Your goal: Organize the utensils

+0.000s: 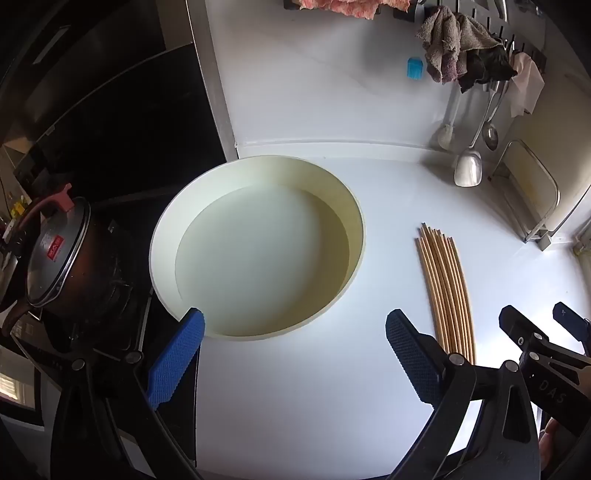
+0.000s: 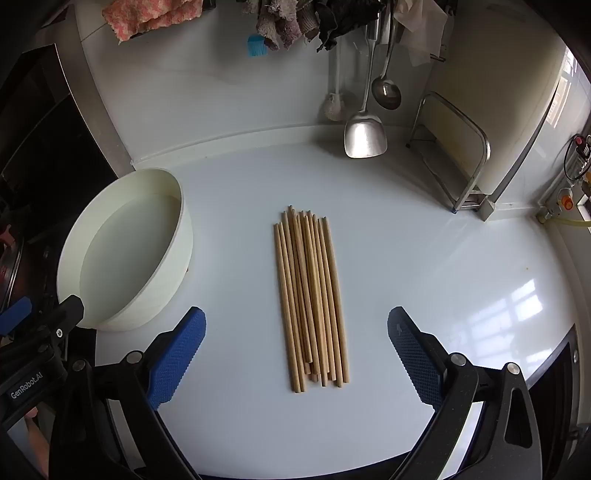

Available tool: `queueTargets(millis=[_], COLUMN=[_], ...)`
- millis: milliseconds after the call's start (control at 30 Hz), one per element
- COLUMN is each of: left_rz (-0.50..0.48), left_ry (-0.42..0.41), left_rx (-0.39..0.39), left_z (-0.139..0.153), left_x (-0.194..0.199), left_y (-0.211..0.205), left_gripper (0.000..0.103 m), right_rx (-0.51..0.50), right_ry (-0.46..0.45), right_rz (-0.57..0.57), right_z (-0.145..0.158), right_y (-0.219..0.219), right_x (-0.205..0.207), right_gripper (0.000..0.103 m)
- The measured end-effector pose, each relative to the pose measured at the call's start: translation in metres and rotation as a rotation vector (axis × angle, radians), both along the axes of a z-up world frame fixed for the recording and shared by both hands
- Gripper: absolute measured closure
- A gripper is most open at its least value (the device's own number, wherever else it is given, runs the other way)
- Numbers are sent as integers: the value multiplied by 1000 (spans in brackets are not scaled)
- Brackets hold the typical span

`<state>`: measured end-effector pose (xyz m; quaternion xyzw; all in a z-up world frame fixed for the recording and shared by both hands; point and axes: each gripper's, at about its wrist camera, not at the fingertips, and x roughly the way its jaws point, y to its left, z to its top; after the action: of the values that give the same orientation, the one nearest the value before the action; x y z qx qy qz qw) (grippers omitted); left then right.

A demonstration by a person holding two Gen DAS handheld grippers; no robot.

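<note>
Now both grippers tilt down, jaws wide, over chopsticks (image 2: 312, 299).

pot (image 1: 55, 254) cut off at left edge, hanging cloths (image 2: 288, 18) cropped — top edge

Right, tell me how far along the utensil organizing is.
Nothing looks done: the chopsticks lie bundled on the counter, and the white basin beside them holds none. Nothing is in hand: the left gripper and right gripper hover open. The whole sorting is left.
</note>
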<state>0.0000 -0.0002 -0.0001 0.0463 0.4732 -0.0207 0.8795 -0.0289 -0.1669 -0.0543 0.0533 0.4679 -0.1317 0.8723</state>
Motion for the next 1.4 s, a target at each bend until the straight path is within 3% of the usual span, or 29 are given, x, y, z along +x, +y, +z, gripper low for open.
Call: queueTargets(millis=[1400], left_rz=[4], left_ry=[1], left_rx=[-2], left_z=[0], left_x=[-2], left_y=[7], left_gripper=[6], right_rx=[8], right_ry=[0], right_rz=[0], right_z=[0], right_y=[2], right_x=[-4], right_gripper=[8])
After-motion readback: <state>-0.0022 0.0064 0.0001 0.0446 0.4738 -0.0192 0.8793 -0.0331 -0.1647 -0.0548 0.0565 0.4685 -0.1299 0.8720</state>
